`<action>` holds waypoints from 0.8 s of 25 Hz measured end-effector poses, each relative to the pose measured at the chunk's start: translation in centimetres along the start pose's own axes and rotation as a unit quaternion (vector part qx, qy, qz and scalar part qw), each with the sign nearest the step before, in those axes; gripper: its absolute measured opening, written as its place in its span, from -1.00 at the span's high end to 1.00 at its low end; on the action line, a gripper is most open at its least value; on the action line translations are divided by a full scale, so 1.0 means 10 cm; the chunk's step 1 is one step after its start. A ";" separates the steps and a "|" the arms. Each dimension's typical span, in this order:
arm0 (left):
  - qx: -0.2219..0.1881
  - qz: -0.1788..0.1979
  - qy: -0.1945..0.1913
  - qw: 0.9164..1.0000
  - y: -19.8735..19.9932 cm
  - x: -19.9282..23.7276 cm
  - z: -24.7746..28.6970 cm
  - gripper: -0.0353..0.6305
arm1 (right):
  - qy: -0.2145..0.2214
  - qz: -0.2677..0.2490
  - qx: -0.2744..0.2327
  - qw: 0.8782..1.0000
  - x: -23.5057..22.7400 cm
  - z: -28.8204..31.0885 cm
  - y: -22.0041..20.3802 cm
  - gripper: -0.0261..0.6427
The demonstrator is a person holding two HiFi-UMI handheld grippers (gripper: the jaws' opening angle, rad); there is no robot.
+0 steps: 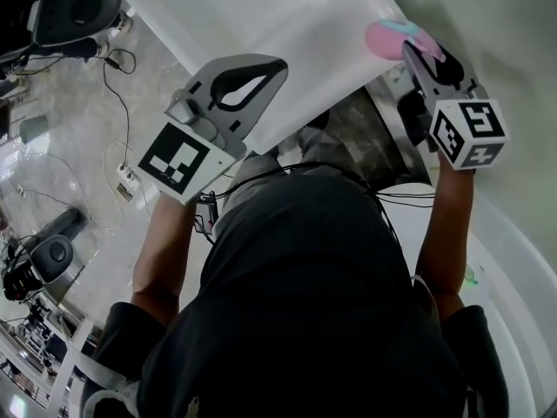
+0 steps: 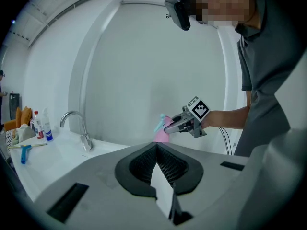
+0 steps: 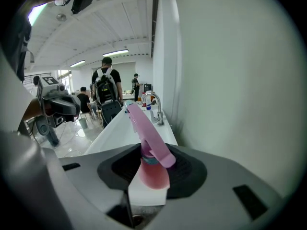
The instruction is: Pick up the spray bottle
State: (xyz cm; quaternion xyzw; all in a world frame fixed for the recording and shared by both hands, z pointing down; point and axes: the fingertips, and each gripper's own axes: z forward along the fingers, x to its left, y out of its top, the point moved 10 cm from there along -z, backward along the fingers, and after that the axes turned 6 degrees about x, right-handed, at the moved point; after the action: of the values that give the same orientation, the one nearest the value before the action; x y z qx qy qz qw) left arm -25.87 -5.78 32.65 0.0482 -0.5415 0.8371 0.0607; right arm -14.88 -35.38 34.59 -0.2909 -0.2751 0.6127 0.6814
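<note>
The pink spray bottle (image 3: 154,174) is pinched in the right claw (image 3: 152,157), with its sprayer head pointed away along the white bench (image 1: 287,24), close beside the wall. The left claw (image 2: 156,145) is pressed together, nothing is held in it, and it is kept well apart from the bottle

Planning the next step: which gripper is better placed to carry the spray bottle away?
Right. The right gripper is closed on the pink spray bottle at its neck; the left gripper is shut, empty and apart from it.
</note>
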 end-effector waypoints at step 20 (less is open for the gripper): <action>-0.055 0.037 -0.031 0.997 0.02 0.06 -0.74 0.88 | -0.081 -0.033 -0.067 0.994 0.90 -0.97 0.62 0.47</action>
State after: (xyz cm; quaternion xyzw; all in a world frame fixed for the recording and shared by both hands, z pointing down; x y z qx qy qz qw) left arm -26.64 0.98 29.56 0.0503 -0.5895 0.8060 0.0152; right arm -11.09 -26.56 23.58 -0.2761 -0.3790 0.5916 0.6559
